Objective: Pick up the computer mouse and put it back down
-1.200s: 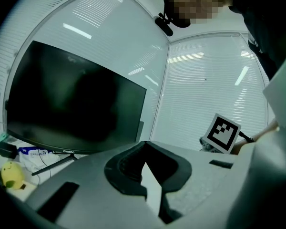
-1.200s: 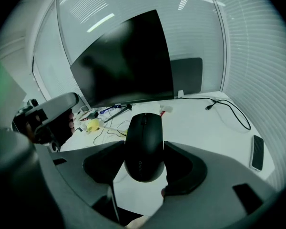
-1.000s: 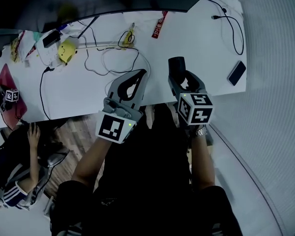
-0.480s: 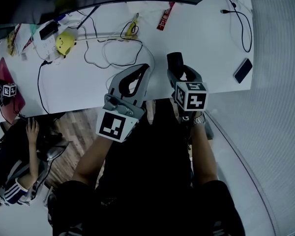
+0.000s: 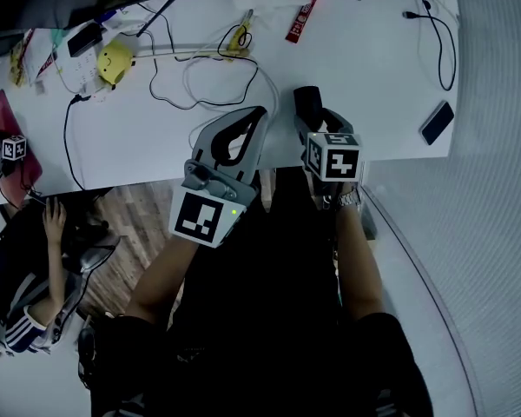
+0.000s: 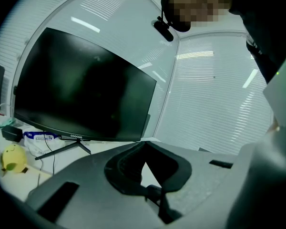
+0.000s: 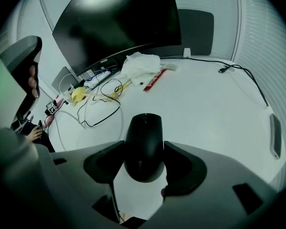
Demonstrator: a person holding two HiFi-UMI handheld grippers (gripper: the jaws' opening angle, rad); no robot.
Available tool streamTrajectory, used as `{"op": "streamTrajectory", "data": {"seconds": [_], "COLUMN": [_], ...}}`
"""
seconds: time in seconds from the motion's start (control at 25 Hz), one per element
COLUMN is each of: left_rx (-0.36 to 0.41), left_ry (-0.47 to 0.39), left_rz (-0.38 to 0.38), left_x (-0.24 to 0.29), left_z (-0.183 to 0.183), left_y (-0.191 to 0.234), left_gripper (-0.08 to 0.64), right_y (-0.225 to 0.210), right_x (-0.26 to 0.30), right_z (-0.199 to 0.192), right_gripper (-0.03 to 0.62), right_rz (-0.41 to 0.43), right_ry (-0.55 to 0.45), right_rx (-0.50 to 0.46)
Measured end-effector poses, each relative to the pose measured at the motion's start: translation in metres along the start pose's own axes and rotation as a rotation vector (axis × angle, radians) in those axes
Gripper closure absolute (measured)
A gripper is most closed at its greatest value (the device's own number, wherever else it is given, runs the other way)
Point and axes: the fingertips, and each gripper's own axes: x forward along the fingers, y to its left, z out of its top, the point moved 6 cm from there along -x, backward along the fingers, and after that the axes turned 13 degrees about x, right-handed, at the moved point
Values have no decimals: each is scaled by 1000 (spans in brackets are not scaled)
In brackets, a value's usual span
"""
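A black computer mouse (image 7: 144, 144) is pinched between the jaws of my right gripper (image 7: 144, 152), which is shut on its sides. The mouse's nose pointing away over the white desk (image 7: 205, 104). In the head view the mouse (image 5: 308, 109) pokes out ahead of the right gripper (image 5: 315, 127) near the desk's front edge (image 5: 391, 150). Whether it touches the desk I cannot tell. My left gripper (image 5: 257, 116) hovers just to the left, its jaws closed tip to tip with nothing between them; in its own view the left gripper (image 6: 144, 146) points toward a monitor.
A big dark monitor (image 6: 86, 94) stands at the back of the desk. Tangled cables (image 5: 208, 76), a yellow object (image 5: 115, 62) and a red packet (image 5: 302, 17) lie ahead and left. A phone (image 5: 438, 122) and a black cable (image 5: 434, 33) are right. A person (image 5: 26, 268) sits far left.
Both grippers have shifted a little forward over the desk, the right one still holding the mouse. The head view has drifted, so desk items sit slightly higher and to the right.
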Motion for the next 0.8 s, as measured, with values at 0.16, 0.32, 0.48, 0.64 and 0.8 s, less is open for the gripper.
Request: {"op": "streamTrajectory", "data": {"seconds": [0.16,0.32,0.48,0.64,0.8], "left_rx": [-7,-1,-3,-1,6], "left_ry": [0,0,-6,-3,-1], "left_rz": [2,3,13,20,30], "left_x": [-3,-6,-13,-20,-26], "left_z": [-1,-2,0,-3,-5], "left_y": [-1,-1,-3,-3,-2], "left_gripper": [552,552,552,552,552], "right_y": [0,1,1,2,4], "right_x": [6,12,14,17,20], "right_z": [-6,-9,-13,-17,-20], "right_gripper": [336,336,336,336,336], "right_rz": [-2,-3,-3,1,-4], "right_ry": [15,9,7,17,18], "right_rx": [3,2,3,8,-4]}}
